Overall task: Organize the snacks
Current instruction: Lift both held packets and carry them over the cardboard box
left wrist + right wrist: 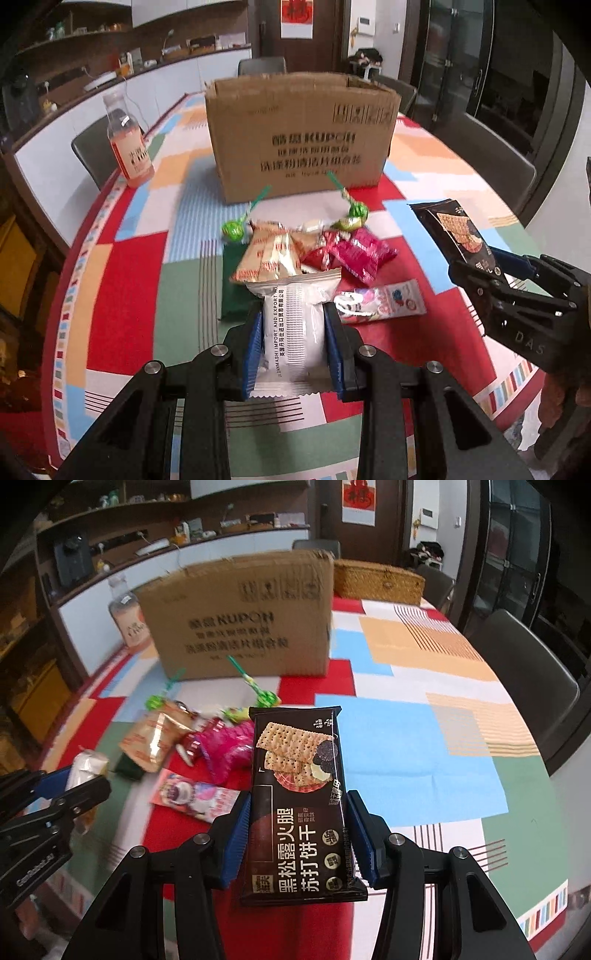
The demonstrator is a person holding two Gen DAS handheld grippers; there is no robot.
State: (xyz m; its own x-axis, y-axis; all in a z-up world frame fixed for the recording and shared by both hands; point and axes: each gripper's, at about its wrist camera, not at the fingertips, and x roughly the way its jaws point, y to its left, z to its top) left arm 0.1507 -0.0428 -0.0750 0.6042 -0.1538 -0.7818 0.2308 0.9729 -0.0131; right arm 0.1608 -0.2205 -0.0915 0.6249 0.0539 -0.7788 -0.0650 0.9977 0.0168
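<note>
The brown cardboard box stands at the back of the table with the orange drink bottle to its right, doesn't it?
Not quite: the orange drink bottle stands to the left of the brown cardboard box, as the left wrist view shows. The box does stand at the back of the table.

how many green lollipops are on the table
2. One green lollipop lies at the left end of the snack pile; the other lies at its far right, nearer the cardboard box. More could be hidden under the packets.

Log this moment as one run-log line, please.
left gripper: shut on white snack packet | right gripper: shut on black cracker packet | cardboard box: behind snack pile
</note>
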